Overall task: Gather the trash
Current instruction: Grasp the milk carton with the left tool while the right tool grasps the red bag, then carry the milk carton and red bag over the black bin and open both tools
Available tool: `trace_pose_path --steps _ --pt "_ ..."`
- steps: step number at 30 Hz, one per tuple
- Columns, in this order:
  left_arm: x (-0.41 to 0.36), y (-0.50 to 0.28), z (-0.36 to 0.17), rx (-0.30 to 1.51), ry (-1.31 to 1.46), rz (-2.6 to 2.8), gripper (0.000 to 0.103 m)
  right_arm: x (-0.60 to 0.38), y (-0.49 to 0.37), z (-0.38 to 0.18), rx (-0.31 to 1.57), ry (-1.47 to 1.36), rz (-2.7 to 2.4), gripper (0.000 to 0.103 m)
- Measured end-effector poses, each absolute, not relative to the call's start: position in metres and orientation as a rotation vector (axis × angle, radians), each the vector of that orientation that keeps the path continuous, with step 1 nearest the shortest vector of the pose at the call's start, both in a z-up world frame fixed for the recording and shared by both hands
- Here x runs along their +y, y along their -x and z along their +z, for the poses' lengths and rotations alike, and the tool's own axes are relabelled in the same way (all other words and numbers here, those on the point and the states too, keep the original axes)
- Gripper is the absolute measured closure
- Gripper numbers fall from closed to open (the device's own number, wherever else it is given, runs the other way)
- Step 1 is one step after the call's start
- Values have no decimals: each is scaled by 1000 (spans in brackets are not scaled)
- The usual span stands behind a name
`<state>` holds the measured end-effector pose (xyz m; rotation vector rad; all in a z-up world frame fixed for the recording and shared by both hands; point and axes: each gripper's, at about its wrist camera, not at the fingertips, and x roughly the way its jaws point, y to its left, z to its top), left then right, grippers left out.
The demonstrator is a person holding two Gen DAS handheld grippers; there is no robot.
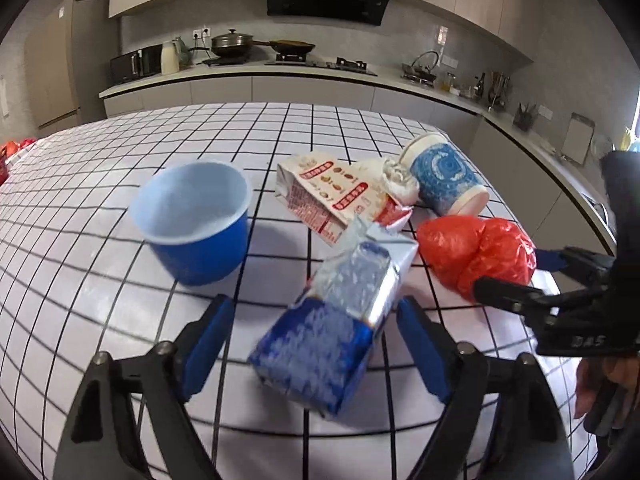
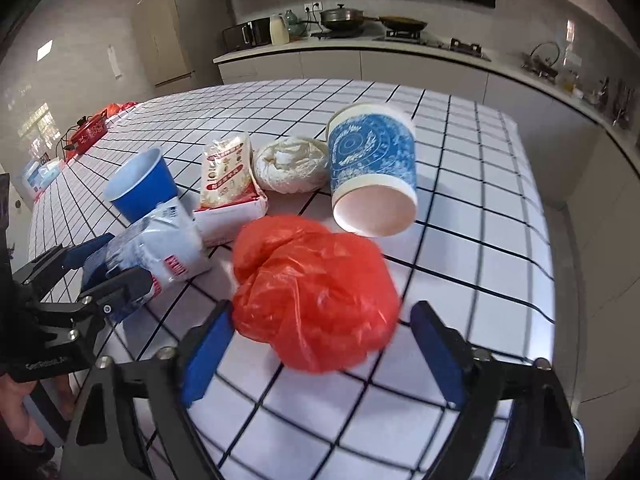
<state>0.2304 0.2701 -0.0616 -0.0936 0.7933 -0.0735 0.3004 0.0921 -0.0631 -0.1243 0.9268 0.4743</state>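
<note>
Trash sits uncollected in a loose cluster near the right-hand end of the table [image 2: 500,208], which wears a white cloth with a black grid. A blue-and-silver carton [image 1: 336,320] lies on its side, its long axis running from the near edge toward the table's middle, its torn silver end pointing away. The left gripper [image 1: 316,344] straddles it, blue pads just beside each flank and no contact visible: released, nothing grasped. Just beside the carton, toward the table's right edge, a crumpled red plastic bag [image 2: 316,292] rests as a rounded lump with no clear axis; the right gripper [image 2: 320,344] brackets it, pads close to the plastic but apparently not pressing, so released too. Beyond them lie a red-and-white snack box [image 1: 336,200], its length running toward the far edge, a wad of white paper [image 2: 292,164], and a blue-patterned paper cup [image 2: 372,168] tipped over with its mouth facing the near edge. A plain blue cup [image 1: 196,220] stands upright toward the table's middle, possibly the receptacle. Judging by this, nothing is gathered yet; every piece remains to be picked up
</note>
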Motion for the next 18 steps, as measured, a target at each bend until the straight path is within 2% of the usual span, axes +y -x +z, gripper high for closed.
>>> trace_pose_path --steps 2,4,6,12,18 --pt "271 -232 -63 808 109 -96 31 96 -305 -68 950 115 482 39" --pt "272 -232 -62 810 119 -115 44 99 -305 -69 939 115 487 49" --pt "271 -230 -62 805 128 -120 51 101 -304 -69 940 104 499 70" --pt "271 -217 -59 784 148 -115 56 101 -288 -63 919 83 510 78" --pt "274 -202 -56 773 160 -109 57 94 -272 -48 882 69 501 79"
